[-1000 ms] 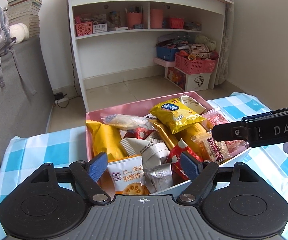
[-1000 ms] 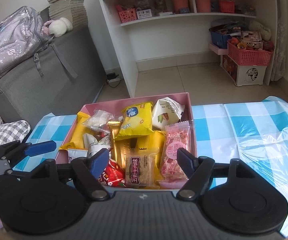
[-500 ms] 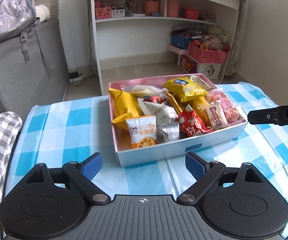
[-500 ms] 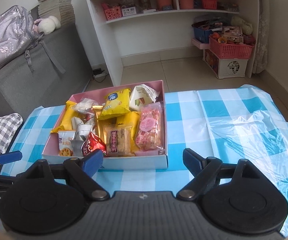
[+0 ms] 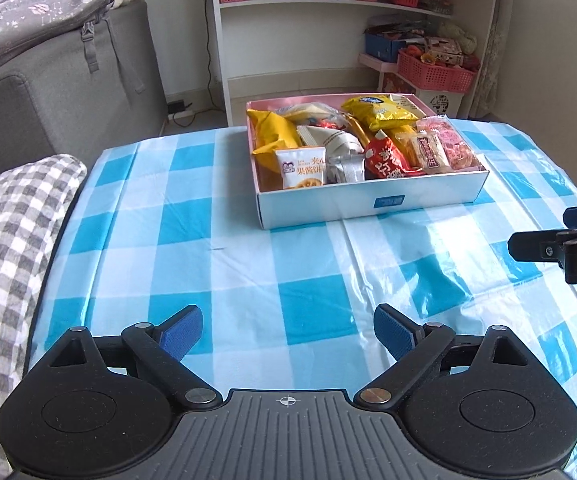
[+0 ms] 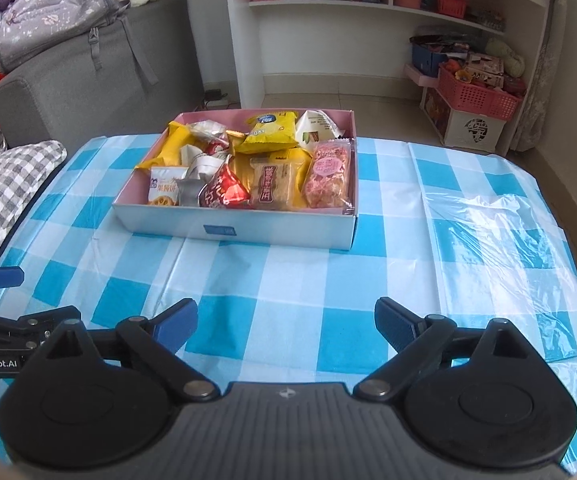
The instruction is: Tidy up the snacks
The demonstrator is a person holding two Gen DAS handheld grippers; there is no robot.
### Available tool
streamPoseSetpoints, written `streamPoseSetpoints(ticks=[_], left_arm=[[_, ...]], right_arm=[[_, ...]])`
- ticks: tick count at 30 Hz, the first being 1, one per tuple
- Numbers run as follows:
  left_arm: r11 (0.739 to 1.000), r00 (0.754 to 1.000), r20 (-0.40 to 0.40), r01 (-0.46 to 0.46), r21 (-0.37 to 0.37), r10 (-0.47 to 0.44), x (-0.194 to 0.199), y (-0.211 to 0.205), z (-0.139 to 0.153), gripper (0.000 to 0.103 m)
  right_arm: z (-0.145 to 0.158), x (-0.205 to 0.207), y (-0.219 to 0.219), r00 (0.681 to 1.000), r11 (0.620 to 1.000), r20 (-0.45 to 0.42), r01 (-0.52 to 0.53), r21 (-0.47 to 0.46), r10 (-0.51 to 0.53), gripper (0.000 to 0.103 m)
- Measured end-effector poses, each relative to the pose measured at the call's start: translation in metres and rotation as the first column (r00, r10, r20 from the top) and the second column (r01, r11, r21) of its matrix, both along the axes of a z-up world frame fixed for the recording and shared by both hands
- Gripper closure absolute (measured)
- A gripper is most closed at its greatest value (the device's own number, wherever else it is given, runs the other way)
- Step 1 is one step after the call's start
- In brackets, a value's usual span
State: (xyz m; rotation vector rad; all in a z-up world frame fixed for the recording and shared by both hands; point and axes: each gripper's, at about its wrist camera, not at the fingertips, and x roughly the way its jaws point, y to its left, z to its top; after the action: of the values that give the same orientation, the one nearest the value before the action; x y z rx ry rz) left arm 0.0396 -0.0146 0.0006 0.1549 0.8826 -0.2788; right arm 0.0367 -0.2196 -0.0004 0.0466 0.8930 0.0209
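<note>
A shallow white box [image 5: 368, 202] with a pink inside stands on the blue checked tablecloth [image 5: 192, 232], full of several snack packets: yellow chip bags, a red packet [image 5: 386, 156], a pink packet [image 6: 328, 174]. The box also shows in the right wrist view [image 6: 232, 230]. My left gripper [image 5: 287, 330] is open and empty, well back from the box over the cloth. My right gripper [image 6: 286, 320] is open and empty, also back from the box. Each gripper's side shows at the edge of the other's view.
A grey checked cushion [image 5: 4, 248] lies at the table's left edge. A grey sofa with a backpack [image 6: 56, 8] stands behind on the left. A white shelf unit [image 6: 368, 28] and a pink basket [image 6: 476, 94] stand beyond the table.
Both grippers have pulled back from the box toward the table's near side. The box now sits farther off, and both grippers stay open and empty.
</note>
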Motion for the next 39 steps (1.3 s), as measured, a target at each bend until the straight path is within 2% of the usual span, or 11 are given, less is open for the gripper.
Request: streamPoseSetpoints(ticks=[4, 8, 11, 20, 39], left_arm=[[0.998, 0.998, -0.028, -0.051, 0.026, 0.052, -0.009, 0.003, 0.0, 0.005], [0.997, 0.997, -0.043, -0.055, 0.05, 0.057, -0.017, 0.002, 0.0, 0.004], [0.995, 0.996, -0.052, -0.074, 0.07, 0.078, -0.021, 0.002, -0.001, 0.004], [0.991, 0.992, -0.055, -0.113, 0.067, 0.117, -0.031, 0.007, 0.005, 0.004], [0.991, 0.992, -0.03, -0.117, 0.073, 0.119, -0.041, 0.007, 0.014, 0.002]], right_arm=[[-0.004, -0.013, 0.011, 0.999, 0.999, -0.034, -0.015, -0.036, 0.014, 0.007], [-0.005, -0.02, 0.021, 0.998, 0.996, -0.058, -0.038, -0.079, 0.033, 0.007], [-0.002, -0.025, 0.027, 0.998, 0.993, -0.054, -0.049, -0.109, 0.044, 0.005], [-0.002, -0.031, 0.032, 0.999, 0.988, -0.045, -0.027, -0.154, 0.02, 0.002], [-0.001, -0.035, 0.035, 0.999, 0.987, -0.039, -0.021, -0.16, 0.015, 0.001]])
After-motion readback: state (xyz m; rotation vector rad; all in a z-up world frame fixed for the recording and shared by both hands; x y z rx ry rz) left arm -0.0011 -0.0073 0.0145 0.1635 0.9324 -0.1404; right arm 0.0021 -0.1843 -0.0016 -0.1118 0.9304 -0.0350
